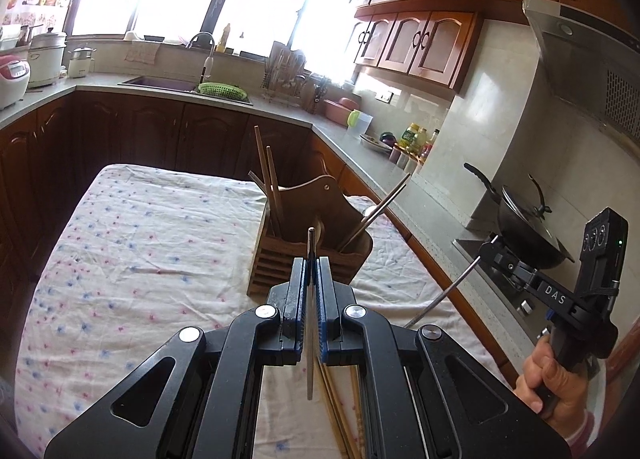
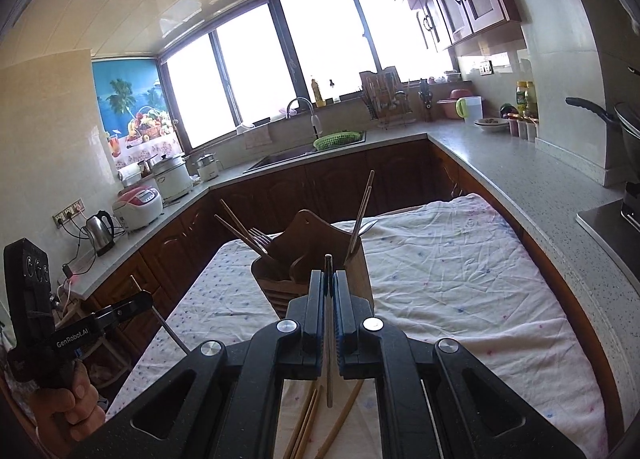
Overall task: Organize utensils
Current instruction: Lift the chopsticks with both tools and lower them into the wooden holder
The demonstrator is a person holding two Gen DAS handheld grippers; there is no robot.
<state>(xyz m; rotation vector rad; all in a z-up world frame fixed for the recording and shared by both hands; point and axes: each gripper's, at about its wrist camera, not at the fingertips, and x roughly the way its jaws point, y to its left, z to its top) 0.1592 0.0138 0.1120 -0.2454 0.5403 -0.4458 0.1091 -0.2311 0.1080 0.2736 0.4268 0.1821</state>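
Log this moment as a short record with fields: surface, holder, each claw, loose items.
surface: flowered cloth over the table
holder: wooden utensil holder, chopsticks and a fork standing in it
left claw: shut on a thin metal utensil
right claw: shut on a thin stick-like utensil
loose items: wooden chopsticks lying on the cloth beneath the claws

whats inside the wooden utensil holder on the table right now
The wooden holder has brown chopsticks and a fork in one side, and metal chopsticks in the other. Their lower ends and the holder's bottom are hidden by its walls.
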